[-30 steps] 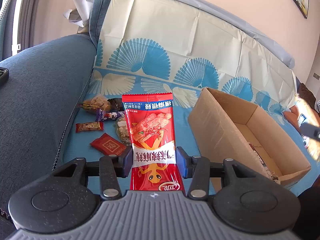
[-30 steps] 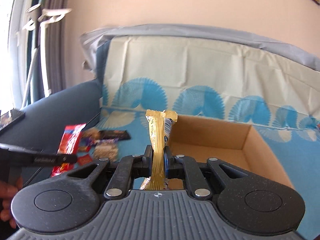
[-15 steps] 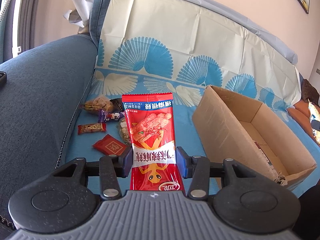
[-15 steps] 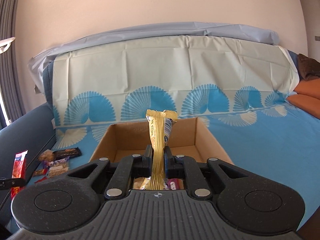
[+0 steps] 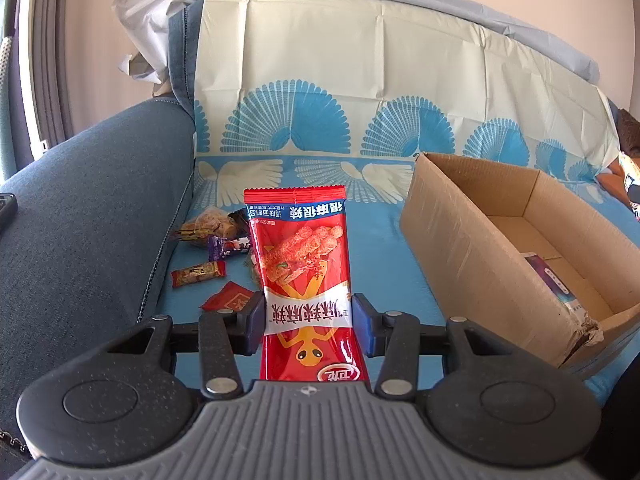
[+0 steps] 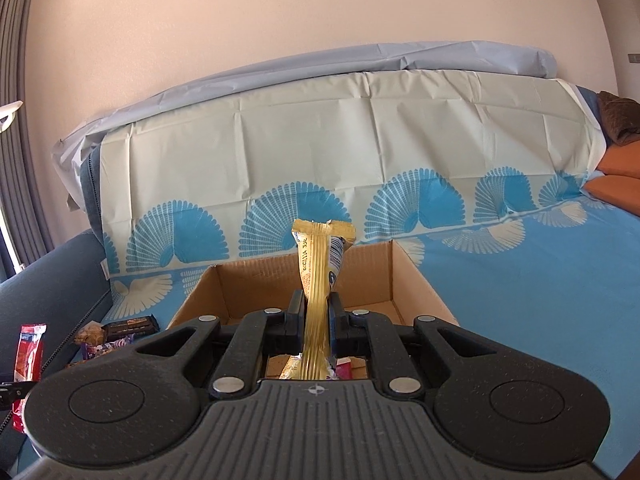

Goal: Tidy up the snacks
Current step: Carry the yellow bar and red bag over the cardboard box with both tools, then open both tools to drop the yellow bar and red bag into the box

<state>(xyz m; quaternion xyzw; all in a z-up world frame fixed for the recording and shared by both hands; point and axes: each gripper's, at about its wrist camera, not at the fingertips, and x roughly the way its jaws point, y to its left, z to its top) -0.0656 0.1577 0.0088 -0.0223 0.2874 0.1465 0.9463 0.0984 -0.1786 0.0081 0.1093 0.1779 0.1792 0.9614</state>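
Left wrist: red plastic snack packet [image 5: 306,280] clamped upright in left tongs [image 5: 308,322]; open brown cardboard box [image 5: 460,236] lies right, loose snacks [image 5: 212,240] far left on sofa seat.

Right wrist: gold foil snack bar [image 6: 316,292] pinched upright, long axis vertical, in right tongs [image 6: 317,328], box dead ahead and below, nearer this hand.

A blue sofa seat [image 5: 384,264], draped with a blue-and-cream fan-patterned cover [image 5: 320,80], carries an open cardboard box [image 5: 472,248] to the right and, well apart near the left armrest [image 5: 80,200], a scatter of small wrapped snacks [image 5: 212,248].
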